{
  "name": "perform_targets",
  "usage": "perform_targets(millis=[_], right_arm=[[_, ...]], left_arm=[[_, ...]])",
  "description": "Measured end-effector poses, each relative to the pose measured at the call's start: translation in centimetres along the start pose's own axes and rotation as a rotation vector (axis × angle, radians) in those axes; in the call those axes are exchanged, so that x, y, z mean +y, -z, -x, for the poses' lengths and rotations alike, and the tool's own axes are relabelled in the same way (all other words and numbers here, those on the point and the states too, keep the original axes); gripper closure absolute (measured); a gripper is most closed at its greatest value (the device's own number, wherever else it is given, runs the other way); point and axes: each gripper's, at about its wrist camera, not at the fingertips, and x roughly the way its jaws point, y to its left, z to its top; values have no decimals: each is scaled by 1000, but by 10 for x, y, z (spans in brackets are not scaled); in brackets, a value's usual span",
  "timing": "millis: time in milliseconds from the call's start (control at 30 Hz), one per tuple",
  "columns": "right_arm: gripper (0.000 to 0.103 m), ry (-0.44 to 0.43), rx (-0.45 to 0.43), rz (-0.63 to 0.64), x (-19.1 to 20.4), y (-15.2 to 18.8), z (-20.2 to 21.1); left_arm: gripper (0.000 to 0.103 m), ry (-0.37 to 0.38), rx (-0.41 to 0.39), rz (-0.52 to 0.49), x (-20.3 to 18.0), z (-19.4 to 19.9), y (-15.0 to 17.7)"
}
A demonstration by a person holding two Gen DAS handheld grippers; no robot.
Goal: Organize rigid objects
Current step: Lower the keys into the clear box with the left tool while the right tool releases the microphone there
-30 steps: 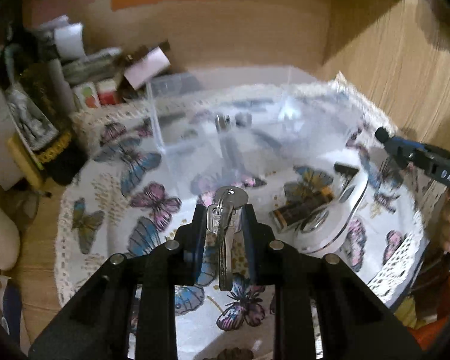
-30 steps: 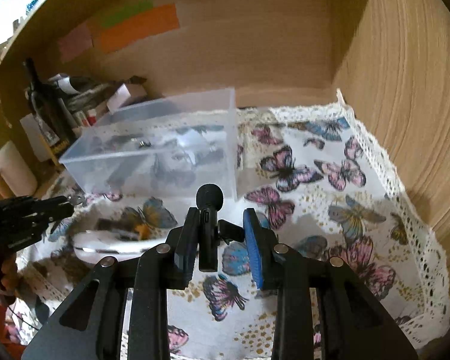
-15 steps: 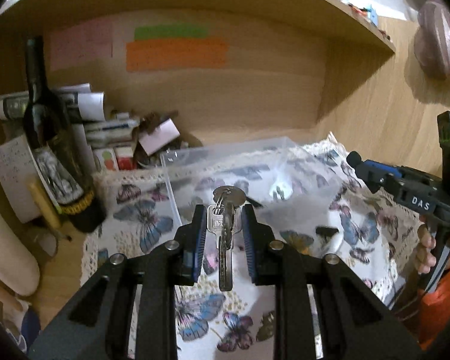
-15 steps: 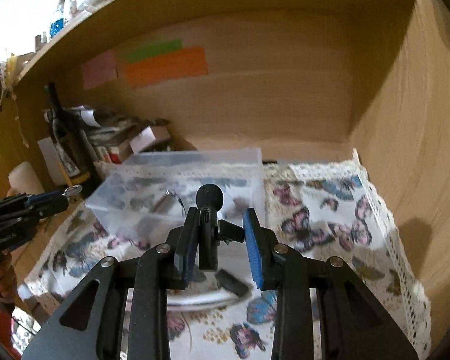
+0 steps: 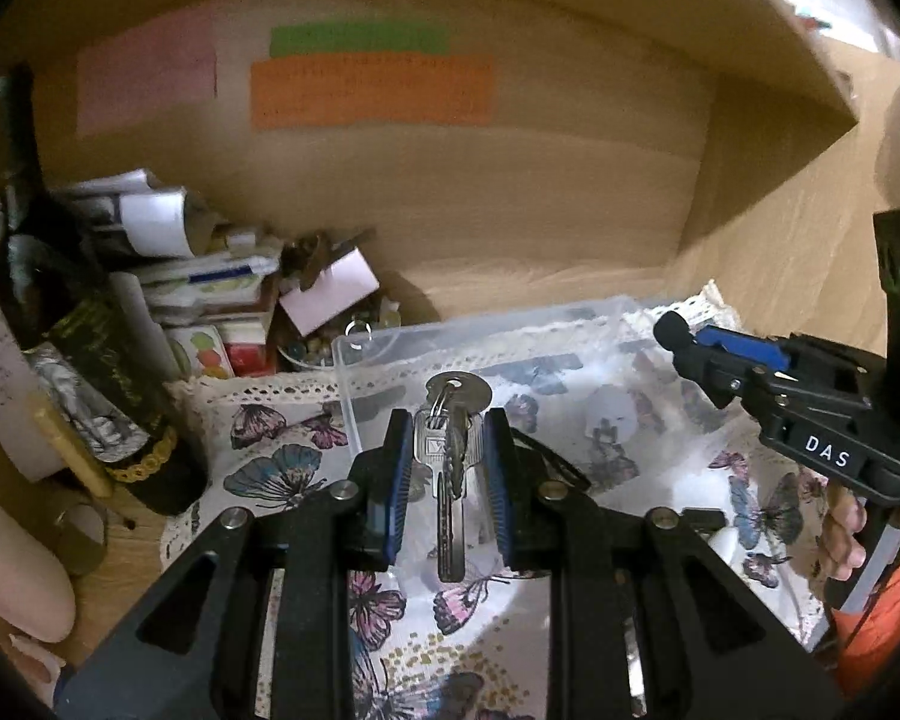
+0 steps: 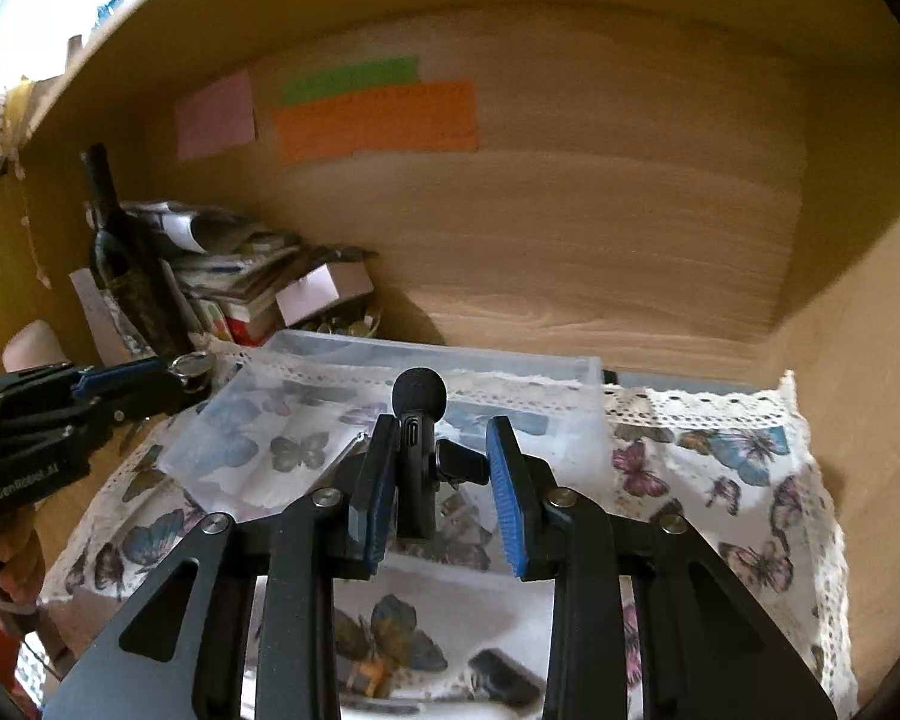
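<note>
The bunch of keys (image 5: 448, 450) is held in the air between the blue pads of the left gripper (image 5: 444, 468), above the near part of the clear plastic box (image 5: 510, 336); its long axis runs along the fingers, with the round key head and the ring pointing forward, away from the camera, and the blades pointing back toward it. The fingers of the left gripper are pressed on the keys from both sides. The small clip-on microphone (image 6: 417, 450) is held by the right gripper (image 6: 444, 486), also over the box; its long axis lies along the fingers, the black foam head points forward and its clip sticks out to the right side. The left pad touches the microphone body, and the right pad is near the clip, but I cannot tell if it touches it. The box stands on a white cloth with butterflies (image 6: 720, 468) and a lace edge, which covers the wooden bench (image 5: 120, 576). On the cloth close to the camera lie a battery (image 6: 366, 672) and a small black object (image 6: 504, 681). To the left stand a dark wine bottle (image 5: 72, 324) and a pile of papers and small boxes (image 5: 210, 276). The back wall is of wood, with pink, green and orange paper notes (image 5: 372, 90) on it.
</note>
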Motion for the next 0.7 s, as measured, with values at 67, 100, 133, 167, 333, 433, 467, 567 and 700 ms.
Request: perform_targets(millis=[67, 100, 133, 167, 333, 433, 467, 567, 700], right_arm=[[76, -8, 27, 9, 1, -1, -12], [76, -10, 45, 17, 2, -1, -19], [76, -10, 55, 22, 2, -1, -23], [76, -9, 71, 30, 3, 0, -30], [76, -15, 122, 40, 6, 4, -54], [76, -8, 146, 48, 8, 8, -64], [76, -5, 153, 52, 8, 9, -66], [76, -3, 174, 59, 9, 11, -72], [76, -16, 193, 53, 9, 11, -74]], left_arm=[[80, -3, 26, 2, 1, -11, 0], [80, -4, 38, 3, 2, -17, 1], [80, -5, 49, 4, 3, -22, 1], [80, -6, 66, 6, 3, -29, 2], [80, -8, 122, 3, 2, -53, 6], [80, -15, 136, -9, 0, -63, 8], [80, -16, 135, -15, -1, -65, 8], [80, -23, 136, -25, -2, -67, 8], [80, -16, 152, -16, -3, -72, 6]])
